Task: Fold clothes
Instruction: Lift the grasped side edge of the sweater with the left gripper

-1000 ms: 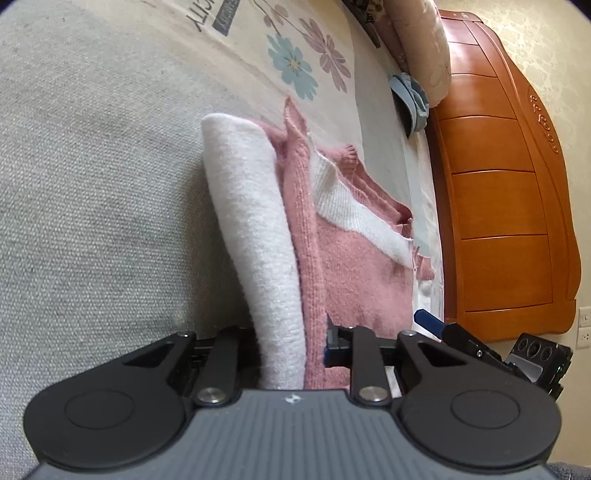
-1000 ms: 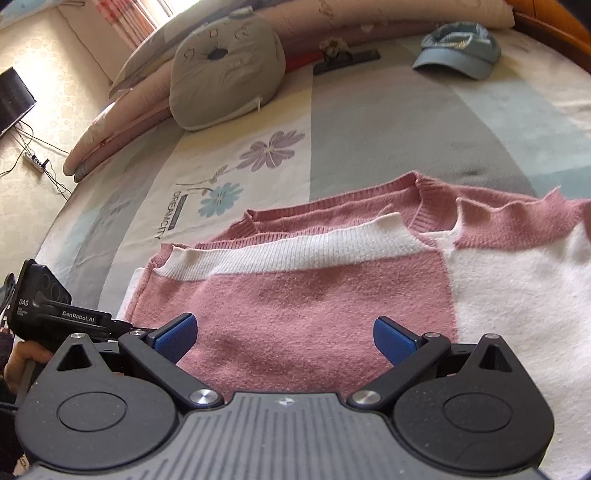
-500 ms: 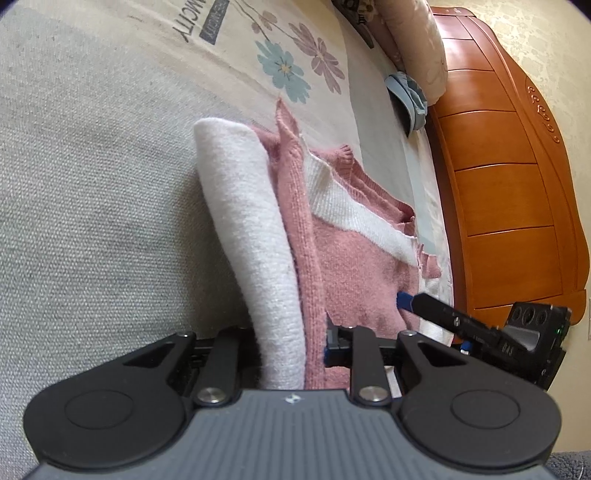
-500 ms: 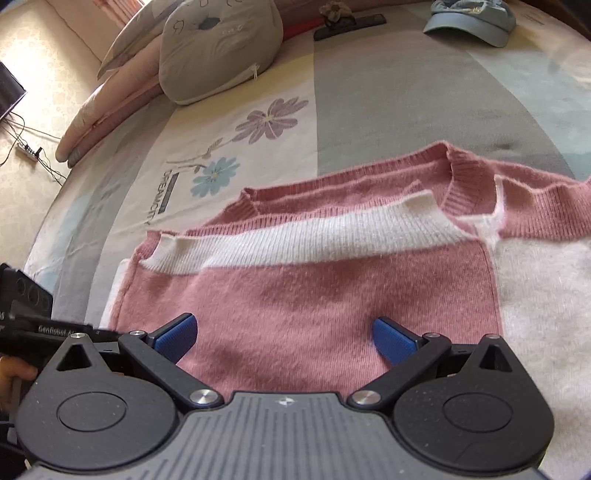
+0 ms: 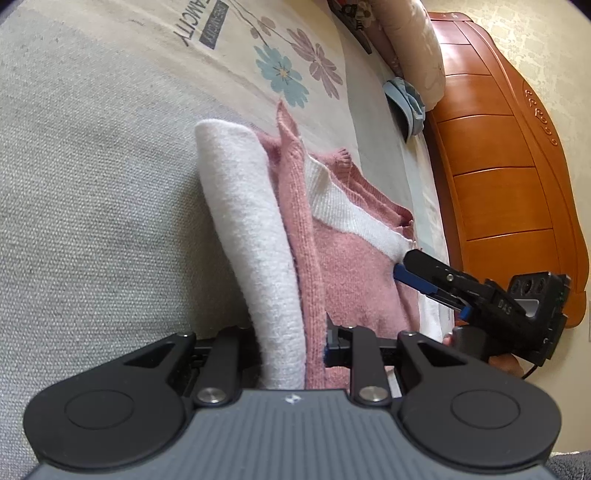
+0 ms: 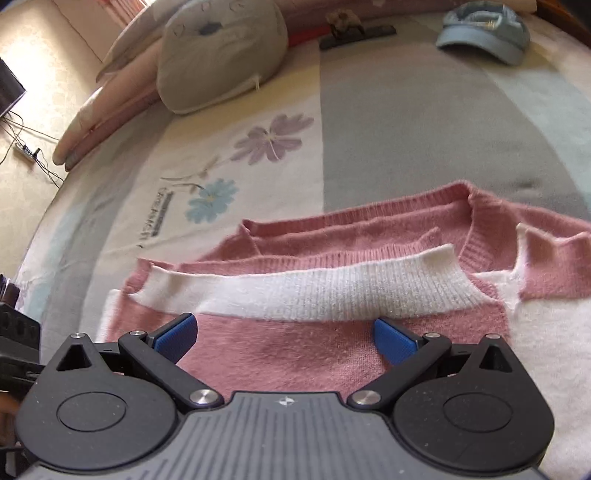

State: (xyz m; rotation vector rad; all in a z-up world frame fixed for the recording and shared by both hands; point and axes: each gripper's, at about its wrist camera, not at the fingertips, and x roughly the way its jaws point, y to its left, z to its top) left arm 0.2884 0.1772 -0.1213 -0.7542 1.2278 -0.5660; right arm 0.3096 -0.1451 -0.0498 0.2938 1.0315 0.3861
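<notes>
A pink and white sweater (image 6: 332, 347) lies partly folded on the bed (image 6: 406, 129), its white ribbed band across the middle. The left gripper (image 5: 291, 343) pinches a doubled edge of the sweater, white and pink layers squeezed between its fingers. The right gripper (image 6: 286, 334) hovers just over the pink panel with its blue-tipped fingers (image 6: 175, 334) spread wide, holding nothing. A blue cap (image 6: 484, 31) sits near the pillows (image 6: 221, 55).
</notes>
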